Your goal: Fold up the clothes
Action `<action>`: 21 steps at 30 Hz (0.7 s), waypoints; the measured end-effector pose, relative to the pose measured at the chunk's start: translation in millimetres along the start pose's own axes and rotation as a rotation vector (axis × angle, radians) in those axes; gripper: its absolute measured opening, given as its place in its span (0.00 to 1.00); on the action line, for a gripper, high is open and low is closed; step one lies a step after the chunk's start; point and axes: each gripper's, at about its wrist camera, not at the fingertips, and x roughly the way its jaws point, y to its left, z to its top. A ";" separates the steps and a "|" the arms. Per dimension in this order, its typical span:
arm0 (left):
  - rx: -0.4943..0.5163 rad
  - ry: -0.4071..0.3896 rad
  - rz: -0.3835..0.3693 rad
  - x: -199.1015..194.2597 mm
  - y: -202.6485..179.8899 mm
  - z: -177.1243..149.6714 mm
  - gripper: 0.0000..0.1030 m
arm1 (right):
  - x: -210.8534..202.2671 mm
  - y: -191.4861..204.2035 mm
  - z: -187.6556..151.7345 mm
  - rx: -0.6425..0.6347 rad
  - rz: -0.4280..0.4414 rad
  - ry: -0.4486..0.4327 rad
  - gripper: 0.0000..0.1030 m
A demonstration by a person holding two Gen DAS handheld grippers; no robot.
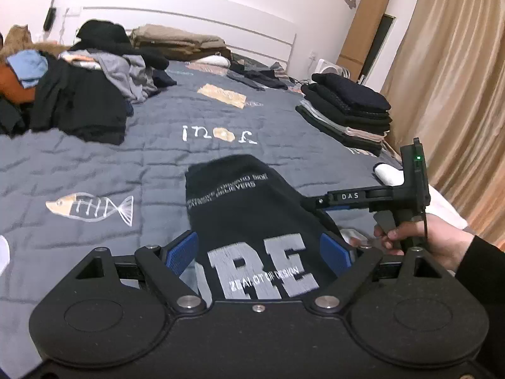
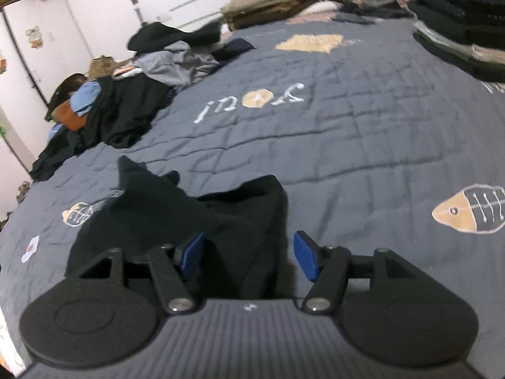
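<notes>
Pointing down at a slant, the left gripper (image 1: 258, 252) stands released, w/ its blue pads (image 1: 181, 252) wide apart. The black garment (image 1: 246, 195) w/ grey letters lies flat on the grey quilt (image 1: 126, 164) and fills the gap between them; the cloth is not bunched. At the garment's right edge is the right gripper (image 2: 249, 249), tilted down more steeply. A hand (image 1: 442, 243) in a dark sleeve holds its grip, fingers around the trigger. It is also released: in the right wrist view the left pad touches the cloth and the right pad stands clear of it. Far left beyond the garment is an unfolded pile (image 1: 79, 104) of dark, grey & blue clothes. Far right beyond it sits a folded stack (image 1: 347, 110), mostly black. Behind all, at the white headboard (image 1: 221, 28), lie tan folded items (image 1: 180, 42).
</notes>
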 end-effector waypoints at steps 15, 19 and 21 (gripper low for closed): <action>0.005 -0.042 -0.047 52.2 10.0 56.5 0.87 | 12.9 0.7 7.2 -0.008 0.107 0.044 0.60; -0.001 -0.020 -0.063 59.0 18.8 48.2 0.87 | 19.7 -2.6 5.4 0.008 0.120 0.067 0.60; 0.001 -0.001 -0.058 61.4 22.3 45.2 0.87 | 20.9 -4.9 4.2 0.023 0.129 0.067 0.60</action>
